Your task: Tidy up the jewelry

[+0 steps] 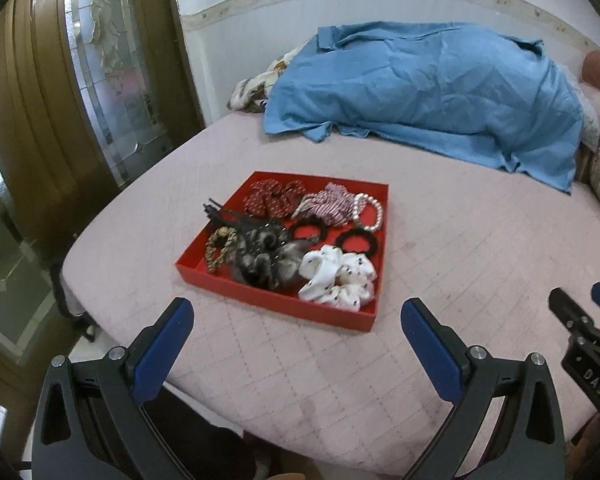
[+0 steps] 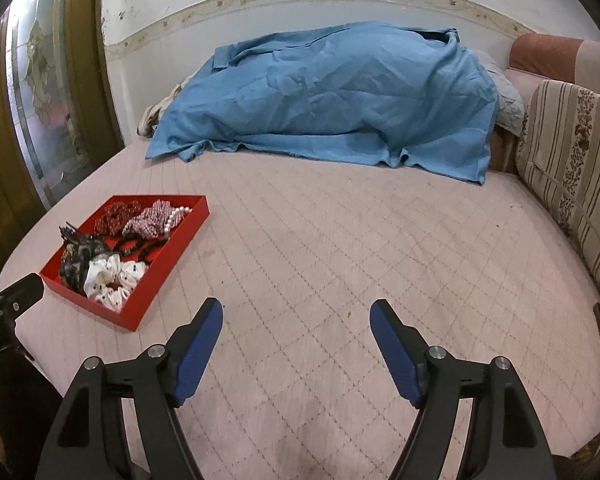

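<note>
A red tray (image 1: 276, 303) sits on the pink quilted bed, also seen in the right wrist view (image 2: 148, 280). It holds a white scrunchie (image 1: 338, 280), a red patterned scrunchie (image 1: 272, 198), a pink striped scrunchie (image 1: 332, 204), a pearl bracelet (image 1: 370, 212), two black hair ties (image 1: 356, 240), a grey furry piece (image 1: 268, 252), a gold scrunchie (image 1: 220, 246) and a black clip (image 1: 220, 210). My left gripper (image 1: 296, 320) is open and empty, just short of the tray's near edge. My right gripper (image 2: 296, 320) is open and empty over bare bed, right of the tray.
A blue cloth (image 1: 428, 88) covers a heap at the back of the bed (image 2: 340, 240). A wooden door with glass (image 1: 60, 100) stands at the left. A striped cushion (image 2: 572, 168) lies along the right edge.
</note>
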Tool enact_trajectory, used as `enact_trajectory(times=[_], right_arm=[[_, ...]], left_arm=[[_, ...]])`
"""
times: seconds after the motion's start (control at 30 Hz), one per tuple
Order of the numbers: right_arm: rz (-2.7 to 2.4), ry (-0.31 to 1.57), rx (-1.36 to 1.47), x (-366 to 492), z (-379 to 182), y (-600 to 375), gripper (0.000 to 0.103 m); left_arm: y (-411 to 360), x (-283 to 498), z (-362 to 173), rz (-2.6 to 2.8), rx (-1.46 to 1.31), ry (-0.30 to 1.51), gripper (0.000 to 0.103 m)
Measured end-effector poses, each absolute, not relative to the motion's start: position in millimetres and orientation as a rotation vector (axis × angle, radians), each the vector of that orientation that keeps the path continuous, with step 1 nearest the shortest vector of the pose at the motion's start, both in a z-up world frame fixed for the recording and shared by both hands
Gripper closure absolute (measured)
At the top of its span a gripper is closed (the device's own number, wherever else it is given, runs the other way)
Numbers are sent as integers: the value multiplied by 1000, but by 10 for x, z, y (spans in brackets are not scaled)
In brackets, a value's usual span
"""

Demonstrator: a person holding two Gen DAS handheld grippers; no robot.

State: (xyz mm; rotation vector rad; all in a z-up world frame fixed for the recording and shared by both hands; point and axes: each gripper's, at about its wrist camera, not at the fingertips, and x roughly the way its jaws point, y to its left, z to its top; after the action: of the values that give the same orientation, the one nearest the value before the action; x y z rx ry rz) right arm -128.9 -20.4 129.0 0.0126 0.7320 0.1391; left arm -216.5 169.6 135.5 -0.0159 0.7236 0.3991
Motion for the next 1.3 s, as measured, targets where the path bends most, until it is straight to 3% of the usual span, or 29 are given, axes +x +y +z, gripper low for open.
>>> enact_trajectory(times=[0.53, 1.3], right_arm=[[106, 636, -49, -1547, 1490, -121, 15], [102, 692, -101, -1529, 1277, 46, 13]], left_arm=[[1706, -2317, 1436, 330, -66, 701, 0], [1934, -2269, 1013, 274, -164, 801, 0]])
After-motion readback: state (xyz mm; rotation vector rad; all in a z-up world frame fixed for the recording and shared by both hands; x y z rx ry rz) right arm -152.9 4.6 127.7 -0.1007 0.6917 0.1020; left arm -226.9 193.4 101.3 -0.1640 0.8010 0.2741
